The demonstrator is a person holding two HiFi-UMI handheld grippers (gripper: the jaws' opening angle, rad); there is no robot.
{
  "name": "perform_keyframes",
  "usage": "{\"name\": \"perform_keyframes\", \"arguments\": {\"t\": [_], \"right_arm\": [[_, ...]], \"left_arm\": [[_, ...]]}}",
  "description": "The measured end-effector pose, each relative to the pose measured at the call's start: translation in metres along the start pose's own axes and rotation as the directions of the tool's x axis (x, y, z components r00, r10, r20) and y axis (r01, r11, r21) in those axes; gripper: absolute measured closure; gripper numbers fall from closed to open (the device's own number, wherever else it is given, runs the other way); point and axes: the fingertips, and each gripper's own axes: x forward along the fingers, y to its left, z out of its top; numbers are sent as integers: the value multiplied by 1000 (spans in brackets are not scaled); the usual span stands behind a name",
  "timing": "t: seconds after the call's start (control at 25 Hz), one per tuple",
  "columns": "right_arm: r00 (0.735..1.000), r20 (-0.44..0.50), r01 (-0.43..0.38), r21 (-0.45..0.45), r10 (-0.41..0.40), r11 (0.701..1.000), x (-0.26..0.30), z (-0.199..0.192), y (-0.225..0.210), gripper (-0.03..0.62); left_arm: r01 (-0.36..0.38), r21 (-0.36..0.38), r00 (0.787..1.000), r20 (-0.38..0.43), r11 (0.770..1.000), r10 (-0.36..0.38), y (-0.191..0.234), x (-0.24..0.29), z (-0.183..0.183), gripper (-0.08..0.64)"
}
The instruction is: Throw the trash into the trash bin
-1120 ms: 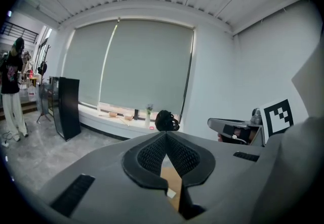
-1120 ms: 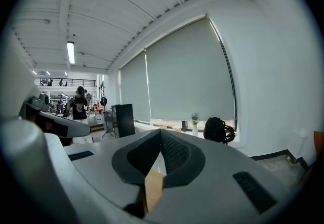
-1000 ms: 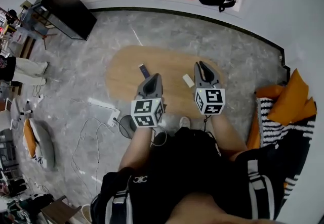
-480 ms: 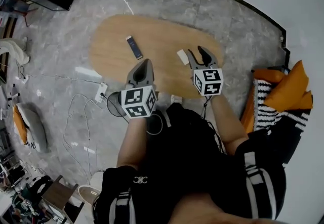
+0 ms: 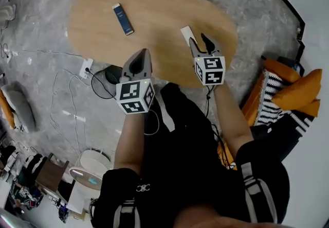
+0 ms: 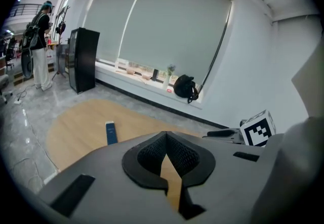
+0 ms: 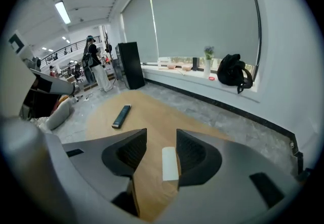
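Currently: approach step, pick-up pending. Right hand-held gripper (image 7: 161, 137): jaws opening, gripping nothing. White paper scrap (image 7: 170, 163): flat on worktop (image 5: 154, 11), framed between those jaws. Left hand-held gripper (image 6: 166, 134): jaws together, empty. Next, probably: lower onto scrap, close.

Tan wooden table (image 5: 154, 11), white slip (image 5: 187, 33), dark-blue remote (image 5: 123, 19), grey marbled floor (image 5: 267, 21)
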Motion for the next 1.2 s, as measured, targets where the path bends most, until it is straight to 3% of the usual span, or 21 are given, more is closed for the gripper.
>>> {"name": "perform_keyframes", "arguments": {"t": [0.36, 0.68, 0.8, 1.2], "right_arm": [[992, -125, -32, -47, 26, 998, 97, -104, -7, 402], [976, -214, -41, -34, 33, 999, 135, -141, -17, 390], [977, -211, -47, -69, 31, 997, 136, -139, -14, 390], [999, 7, -40, -67, 40, 997, 76, -58, 12, 422]], "left_arm": [[10, -59, 996, -92, 998, -16, 21, 86, -113, 548], [5, -76, 992, -125, 997, -15, 27, 114, -154, 548], [2, -77, 991, -133, 997, -13, 29, 117, -157, 548], [-10, -61, 998, -70, 998, 6, 29, 91, -112, 548]]}}
